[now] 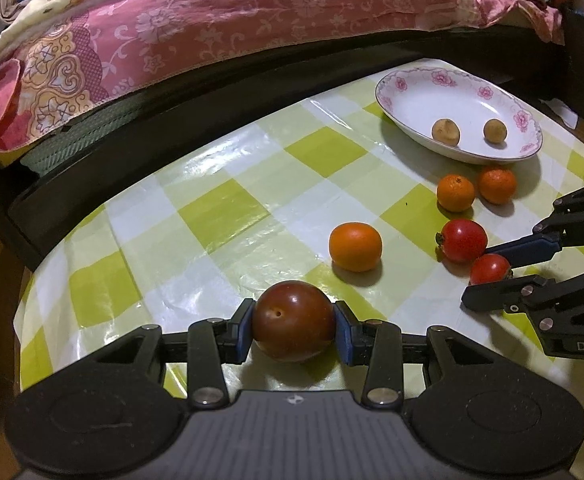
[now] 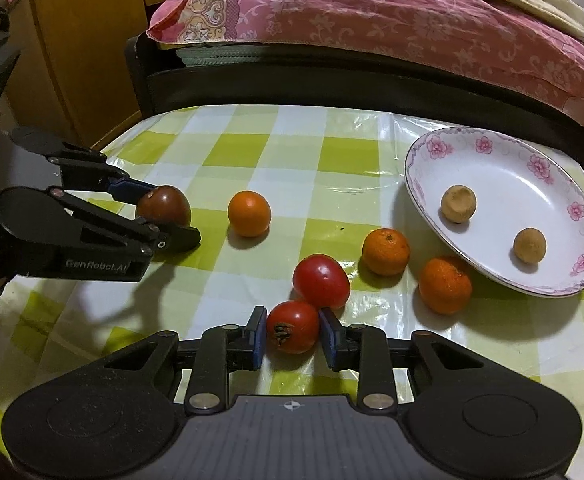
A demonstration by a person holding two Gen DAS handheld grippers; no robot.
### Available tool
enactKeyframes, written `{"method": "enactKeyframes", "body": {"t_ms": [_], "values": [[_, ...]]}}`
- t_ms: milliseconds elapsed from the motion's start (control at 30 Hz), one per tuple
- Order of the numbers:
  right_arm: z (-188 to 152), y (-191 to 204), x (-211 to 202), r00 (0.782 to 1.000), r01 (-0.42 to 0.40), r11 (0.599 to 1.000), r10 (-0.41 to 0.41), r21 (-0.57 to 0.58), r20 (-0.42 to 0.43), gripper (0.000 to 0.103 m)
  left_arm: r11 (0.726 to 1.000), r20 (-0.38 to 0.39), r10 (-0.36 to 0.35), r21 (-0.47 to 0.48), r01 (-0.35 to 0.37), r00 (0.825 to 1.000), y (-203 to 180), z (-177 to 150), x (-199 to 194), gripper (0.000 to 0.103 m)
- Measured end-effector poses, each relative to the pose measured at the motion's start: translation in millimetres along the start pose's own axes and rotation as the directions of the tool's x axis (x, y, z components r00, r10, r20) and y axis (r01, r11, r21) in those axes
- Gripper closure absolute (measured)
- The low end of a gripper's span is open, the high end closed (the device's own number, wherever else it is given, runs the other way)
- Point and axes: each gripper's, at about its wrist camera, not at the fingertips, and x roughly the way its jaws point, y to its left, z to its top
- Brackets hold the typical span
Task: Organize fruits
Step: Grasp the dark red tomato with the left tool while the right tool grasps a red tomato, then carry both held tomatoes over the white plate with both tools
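Note:
My left gripper (image 1: 294, 330) is shut on a dark brown-red tomato (image 1: 293, 321) that sits on the checked tablecloth; it also shows in the right wrist view (image 2: 163, 206). My right gripper (image 2: 292, 334) has its pads against a small red tomato (image 2: 293, 332), low on the table. A second red tomato (image 2: 321, 281) touches it behind. An orange tomato (image 2: 249, 213) and two tangerines (image 2: 386, 252) (image 2: 445, 285) lie nearby. A white floral plate (image 2: 540, 184) holds two small brown fruits (image 2: 458, 203) (image 2: 529, 245).
A bed with a pink floral quilt (image 2: 372, 20) and a dark frame (image 2: 332, 80) runs along the table's far edge. A wooden cabinet (image 2: 76, 52) stands at the far left. The green-and-white tablecloth (image 2: 292, 152) covers the table.

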Motion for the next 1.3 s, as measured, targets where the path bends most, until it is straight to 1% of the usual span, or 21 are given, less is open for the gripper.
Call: {"method": "enactKeyframes", "body": {"t_ms": [133,233,300,467,833,1067,1300], "values": [[-1,-3,-1,1.000,-0.006,1.000,0.006,0.016,-0.001,0.080,1.000,-0.005,-0.001,0.009,0.001,1.000,-1,1,-1,0.056],[-1,-9,-3,1.000,-0.018,0.998,0.018,0.059,-0.004,0.080,1.000,-0.011,-0.005,0.006,0.005,1.000,-2,2,-1,0.056],[0,-13,-7,1.000,-0.025,0.997,0.024,0.078,0.005,0.080,1.000,-0.011,-0.019,-0.004,0.019,1.000,-3,3,-2,0.056],[3,-20,-17,0.999,-0.028,0.994,0.025,0.108,0.036,0.080,0.999,0.012,-0.040,0.011,0.040,0.999,-14,13,-6,0.056],[8,-45,-32,0.996,0.019,0.987,-0.033,0.162,0.085,0.080,0.995,0.071,-0.082,0.055,0.079,0.994,-43,49,-8,0.056],[16,-69,-41,0.990,0.053,0.973,-0.080,0.226,0.116,0.080,0.992,0.113,-0.114,0.066,0.107,0.987,-62,80,-6,0.056],[21,-96,-38,0.985,0.096,0.955,-0.132,0.281,0.115,0.080,0.988,0.118,-0.143,0.070,0.135,0.983,-76,100,9,0.056]]}}
